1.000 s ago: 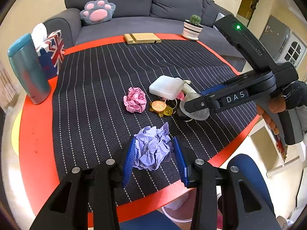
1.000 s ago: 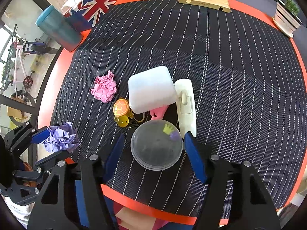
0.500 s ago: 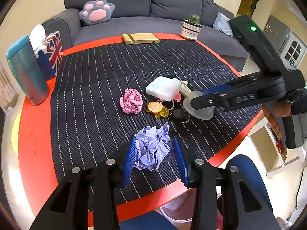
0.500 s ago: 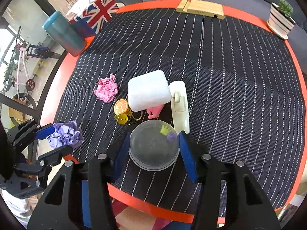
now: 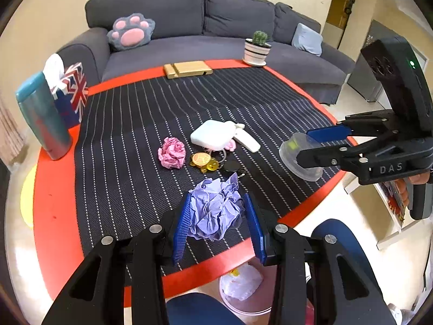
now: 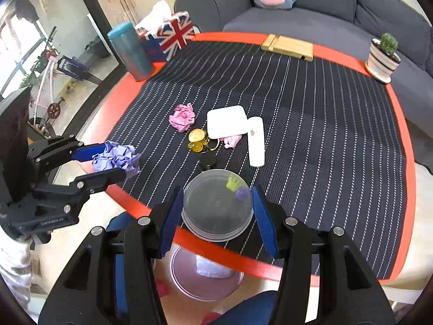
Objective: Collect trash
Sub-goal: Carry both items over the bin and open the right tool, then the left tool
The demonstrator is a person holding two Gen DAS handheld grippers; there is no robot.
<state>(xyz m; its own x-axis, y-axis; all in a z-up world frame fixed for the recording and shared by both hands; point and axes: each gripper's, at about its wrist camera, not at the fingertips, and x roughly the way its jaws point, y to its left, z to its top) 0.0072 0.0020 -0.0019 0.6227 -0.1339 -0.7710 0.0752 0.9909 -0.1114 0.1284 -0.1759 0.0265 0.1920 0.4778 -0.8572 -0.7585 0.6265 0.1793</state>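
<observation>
Both pairs of jaws are pinching trash. Our left gripper (image 5: 217, 218) clamps a crumpled purple paper ball (image 5: 215, 211) between its blue pads, held above the near edge of the striped cloth (image 5: 270, 103). Our right gripper (image 6: 216, 216) has just been closing, and its pads now press the sides of a clear plastic cup (image 6: 217, 205), lifted over the red table rim (image 6: 243, 261). A pink bin (image 6: 205, 276) sits on the floor below it. A pink paper ball (image 5: 172, 153) lies on the cloth beside a white case (image 5: 212, 135) and yellow keychain (image 5: 201, 159).
</observation>
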